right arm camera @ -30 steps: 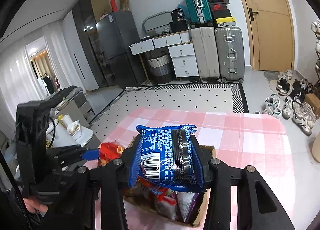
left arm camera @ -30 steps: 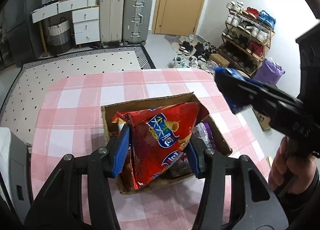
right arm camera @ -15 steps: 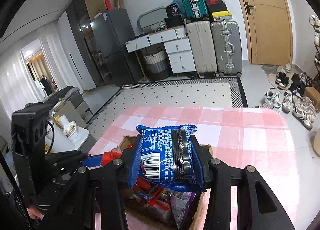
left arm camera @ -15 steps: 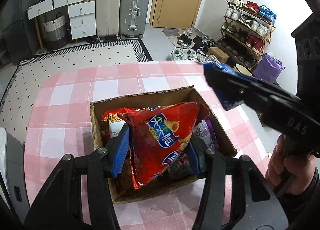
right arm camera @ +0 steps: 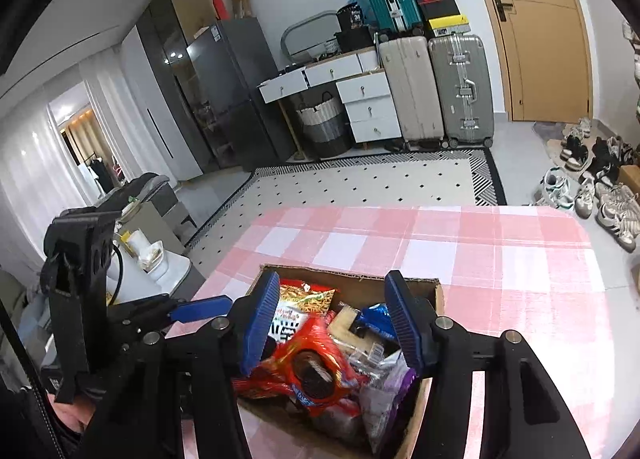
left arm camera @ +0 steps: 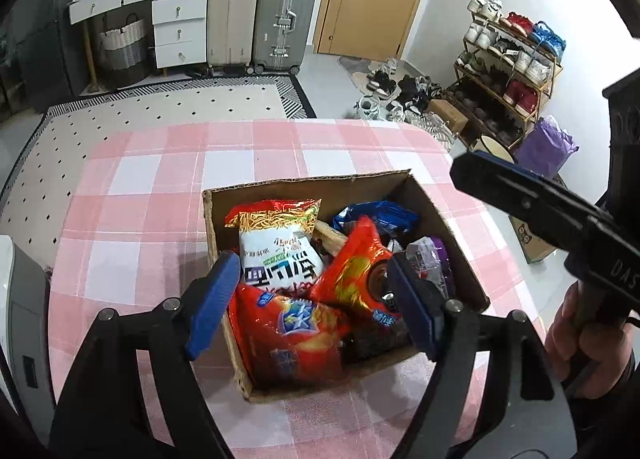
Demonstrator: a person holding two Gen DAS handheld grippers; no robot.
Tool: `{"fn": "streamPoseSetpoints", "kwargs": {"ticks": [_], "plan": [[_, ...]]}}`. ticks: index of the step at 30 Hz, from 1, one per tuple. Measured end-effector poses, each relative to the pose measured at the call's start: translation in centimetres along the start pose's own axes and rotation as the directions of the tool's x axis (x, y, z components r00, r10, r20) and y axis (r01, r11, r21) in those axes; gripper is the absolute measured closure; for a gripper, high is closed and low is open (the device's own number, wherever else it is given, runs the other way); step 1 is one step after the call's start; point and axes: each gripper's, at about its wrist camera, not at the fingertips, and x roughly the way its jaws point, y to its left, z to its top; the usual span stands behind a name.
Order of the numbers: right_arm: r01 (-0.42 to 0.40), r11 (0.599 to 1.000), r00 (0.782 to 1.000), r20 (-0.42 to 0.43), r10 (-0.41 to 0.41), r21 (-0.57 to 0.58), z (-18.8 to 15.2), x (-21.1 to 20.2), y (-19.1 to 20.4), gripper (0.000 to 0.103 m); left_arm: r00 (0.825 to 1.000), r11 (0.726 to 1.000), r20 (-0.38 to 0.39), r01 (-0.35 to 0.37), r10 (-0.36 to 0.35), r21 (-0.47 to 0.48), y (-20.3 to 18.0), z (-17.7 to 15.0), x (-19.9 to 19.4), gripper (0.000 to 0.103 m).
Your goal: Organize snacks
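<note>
The left gripper [left arm camera: 316, 299] is opening, nothing between its pads; the red bag [left arm camera: 288, 333] it held a second ago now lies in the cardboard box [left arm camera: 304, 181] right below it, at the near end. The right gripper [right arm camera: 334, 323] is opening too and is empty; the blue packet [left arm camera: 378, 215] it carried earlier now rests in the box, at one o'clock from the left gripper in the left view. A white noodle bag [left arm camera: 280, 247] lies at eleven o'clock there. The box sits on the pink checked tablecloth [left arm camera: 160, 179].
</note>
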Motion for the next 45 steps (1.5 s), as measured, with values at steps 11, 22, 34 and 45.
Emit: {"fn": "streamPoseSetpoints", "kwargs": {"ticks": [11, 22, 34, 45], "plan": [[0.034, 0.999, 0.998, 0.056, -0.035, 0.017, -1.1, -3.9, 0.1, 0.014, 0.996, 0.999, 0.07, -0.046, 0.047, -0.015, -0.1, -1.0, -3.8, 0.023], [0.058, 0.998, 0.993, 0.103, -0.06, 0.017, -3.2, -9.2, 1.1, 0.005, 0.986, 0.997, 0.145, -0.079, 0.081, -0.018, -1.0, -3.5, -9.7, 0.013], [0.138, 0.99, 0.978, 0.157, -0.134, -0.017, -8.2, -15.5, 3.4, 0.001, 0.962, 0.994, 0.253, -0.106, 0.105, -0.009, -1.9, -9.6, -16.3, 0.002], [0.161, 0.987, 0.968, 0.191, -0.161, 0.016, -13.7, -19.2, 4.3, 0.001, 0.936, 0.99, 0.323, -0.141, 0.139, -0.018, -2.4, -16.6, -20.1, 0.001]]}}
